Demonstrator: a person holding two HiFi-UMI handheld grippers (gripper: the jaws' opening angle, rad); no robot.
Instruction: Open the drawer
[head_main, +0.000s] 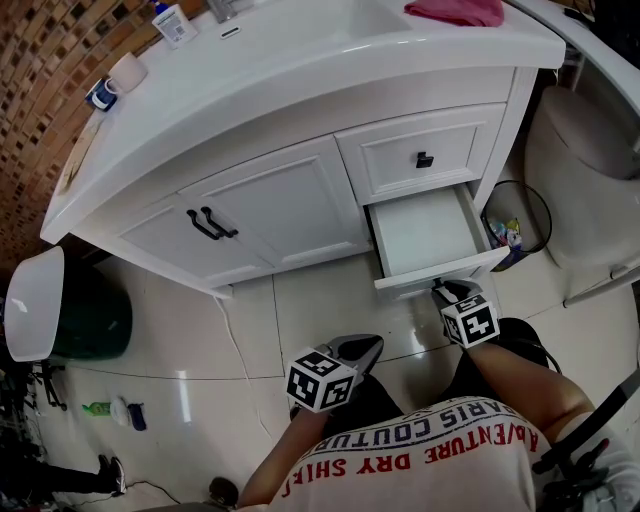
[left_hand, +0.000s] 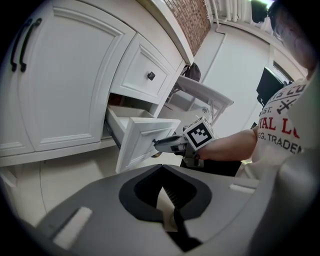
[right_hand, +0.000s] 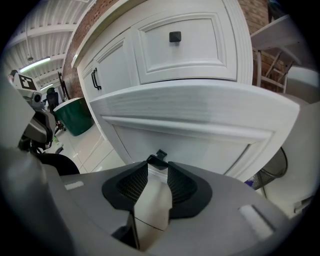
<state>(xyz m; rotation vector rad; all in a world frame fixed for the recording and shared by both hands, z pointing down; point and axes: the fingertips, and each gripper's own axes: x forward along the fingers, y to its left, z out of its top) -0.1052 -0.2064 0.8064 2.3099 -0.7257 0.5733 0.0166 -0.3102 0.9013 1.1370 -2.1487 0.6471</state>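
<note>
The white vanity's lower right drawer (head_main: 425, 232) stands pulled out, its inside bare. My right gripper (head_main: 445, 290) is at the drawer front (right_hand: 200, 115), its jaws closed on the small black knob (right_hand: 160, 155) at their tips. From the left gripper view, the right gripper (left_hand: 161, 145) reaches onto the tilted drawer front (left_hand: 140, 142). My left gripper (head_main: 362, 348) hangs over the tiled floor, left of the drawer and apart from it. Its jaws (left_hand: 162, 172) are shut with nothing between them.
The upper drawer (head_main: 424, 159) above stays closed. Two cabinet doors with black handles (head_main: 210, 222) lie to the left. A wire waste bin (head_main: 515, 225) and a toilet (head_main: 585, 150) crowd the right side. A green bin (head_main: 90, 320) stands at the far left.
</note>
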